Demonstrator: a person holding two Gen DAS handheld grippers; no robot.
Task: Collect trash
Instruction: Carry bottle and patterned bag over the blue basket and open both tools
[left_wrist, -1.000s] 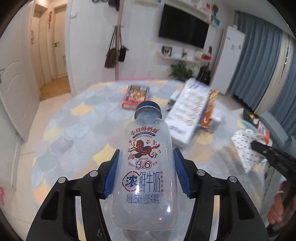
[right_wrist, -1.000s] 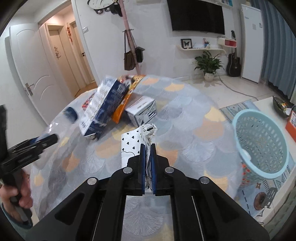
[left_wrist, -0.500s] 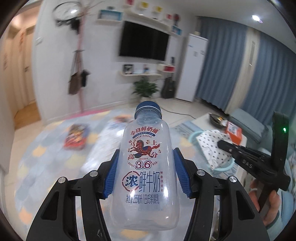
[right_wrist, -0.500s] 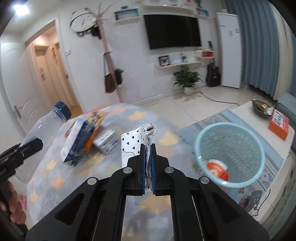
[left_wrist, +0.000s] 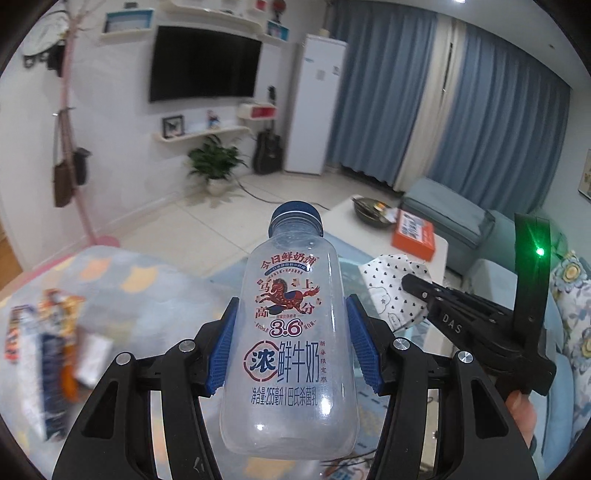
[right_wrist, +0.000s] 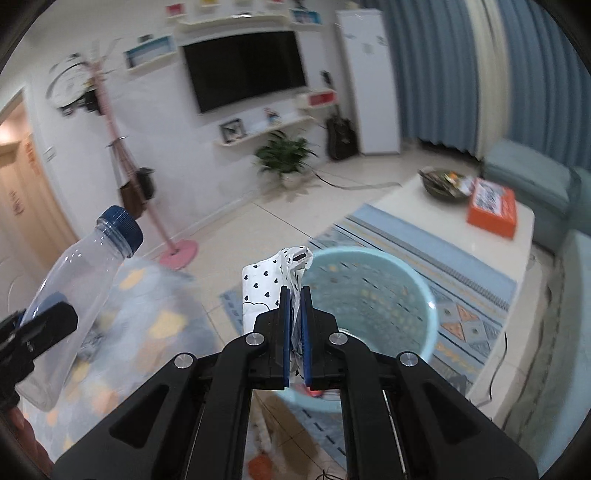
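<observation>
My left gripper (left_wrist: 290, 350) is shut on an empty clear milk bottle (left_wrist: 291, 339) with a blue cap and red print, held up in the air. The bottle also shows at the left of the right wrist view (right_wrist: 77, 284). My right gripper (right_wrist: 294, 325) is shut on a white wrapper with black hearts (right_wrist: 266, 284), held over the near rim of a light blue perforated basket (right_wrist: 388, 295) on the floor. The wrapper (left_wrist: 388, 288) and right gripper (left_wrist: 417, 288) show at the right of the left wrist view. Something orange lies in the basket, mostly hidden.
The round table with a scale-pattern cloth (left_wrist: 140, 295) is at the left, with blurred packets (left_wrist: 48, 354) on it. A white coffee table (right_wrist: 461, 229) with an orange box (right_wrist: 491, 206) stands behind the basket. A teal sofa (left_wrist: 443, 210) is at the right.
Both grippers have swung right, away from the table, with their loads. The basket has come from the right to just beyond the right gripper's tips.
</observation>
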